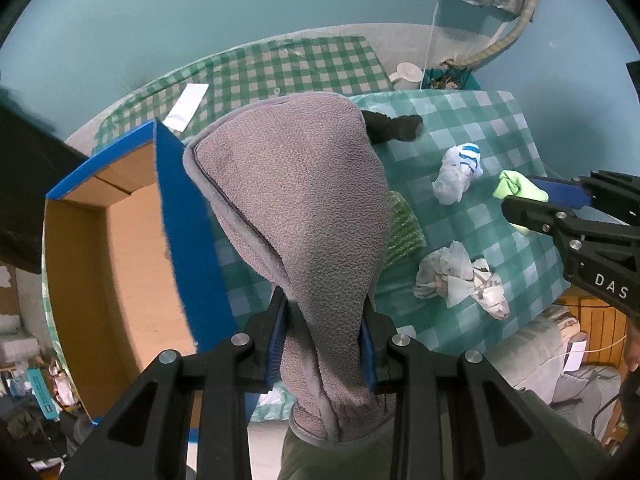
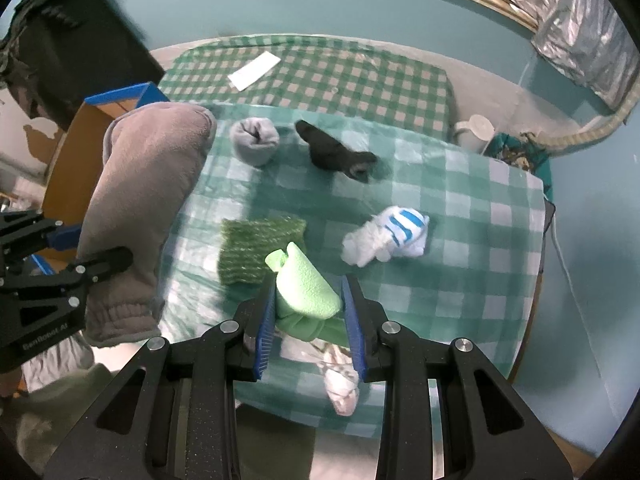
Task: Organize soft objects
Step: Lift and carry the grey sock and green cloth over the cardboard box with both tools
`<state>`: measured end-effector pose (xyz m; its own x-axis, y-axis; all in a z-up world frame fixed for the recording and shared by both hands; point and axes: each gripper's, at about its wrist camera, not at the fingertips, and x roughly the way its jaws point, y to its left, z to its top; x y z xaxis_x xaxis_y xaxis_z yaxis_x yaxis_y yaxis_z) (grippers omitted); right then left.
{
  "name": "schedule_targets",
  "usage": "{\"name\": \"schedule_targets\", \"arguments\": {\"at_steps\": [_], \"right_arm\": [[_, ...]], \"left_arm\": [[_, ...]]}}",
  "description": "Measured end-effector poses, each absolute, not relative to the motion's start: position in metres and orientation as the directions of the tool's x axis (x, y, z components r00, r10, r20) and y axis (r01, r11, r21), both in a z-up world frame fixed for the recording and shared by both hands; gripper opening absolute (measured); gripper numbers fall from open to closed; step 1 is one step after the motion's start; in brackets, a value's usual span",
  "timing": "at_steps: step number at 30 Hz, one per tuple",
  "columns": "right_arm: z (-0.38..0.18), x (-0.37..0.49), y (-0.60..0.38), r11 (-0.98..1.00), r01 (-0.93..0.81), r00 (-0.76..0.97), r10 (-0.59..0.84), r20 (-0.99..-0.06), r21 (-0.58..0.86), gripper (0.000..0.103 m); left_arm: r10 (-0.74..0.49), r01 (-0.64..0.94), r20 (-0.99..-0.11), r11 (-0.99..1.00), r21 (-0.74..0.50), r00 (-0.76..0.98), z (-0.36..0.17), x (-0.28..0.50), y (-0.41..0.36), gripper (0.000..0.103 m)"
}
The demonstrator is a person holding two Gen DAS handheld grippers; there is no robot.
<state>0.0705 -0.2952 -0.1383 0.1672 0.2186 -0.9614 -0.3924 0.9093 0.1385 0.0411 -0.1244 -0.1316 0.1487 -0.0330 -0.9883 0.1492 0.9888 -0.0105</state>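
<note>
My left gripper (image 1: 326,312) is shut on a grey fleece mitten (image 1: 296,208), held above the table's left edge beside an open blue-rimmed cardboard box (image 1: 132,240). The mitten (image 2: 148,200) and left gripper (image 2: 108,260) also show in the right wrist view. My right gripper (image 2: 308,304) is shut on a light green fleece cloth (image 2: 306,286), held above the checked table (image 2: 460,280); it shows at the right of the left wrist view (image 1: 520,196). A grey rolled sock (image 2: 256,140), black sock (image 2: 336,152), white-and-blue striped sock (image 2: 392,236), dark green knit cloth (image 2: 256,248) and white patterned cloth (image 1: 460,280) lie on the table.
A second table with a green checked cloth (image 2: 320,76) stands behind, with a white paper strip (image 2: 254,70) on it. A white jug (image 2: 476,132) stands at the back right. A teal wall is behind. A grey sofa (image 1: 552,364) is below the table's right edge.
</note>
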Motion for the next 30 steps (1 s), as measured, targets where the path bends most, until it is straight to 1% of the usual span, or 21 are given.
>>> {"name": "schedule_targets", "arguments": {"at_steps": [6,11,30], "right_arm": [[-0.124,0.073,-0.270,0.895,-0.427,0.176,0.224,-0.958,0.131,0.031],[-0.113,0.074,-0.247,0.879,-0.459,0.184,0.237,-0.954,0.129,0.031],[-0.093,0.073,-0.163,0.815,-0.560,0.169,0.286,-0.943,0.147,0.031]], "left_arm": [[-0.022,0.143,-0.984,0.990,0.003,0.176,-0.118,0.035,-0.111,0.032],[-0.043,0.119,-0.980,0.993,-0.020,0.193,-0.107,0.031,-0.093,0.032],[-0.027,-0.021,-0.972,0.999,-0.033,0.235,-0.089,0.015,-0.016,0.032]]}}
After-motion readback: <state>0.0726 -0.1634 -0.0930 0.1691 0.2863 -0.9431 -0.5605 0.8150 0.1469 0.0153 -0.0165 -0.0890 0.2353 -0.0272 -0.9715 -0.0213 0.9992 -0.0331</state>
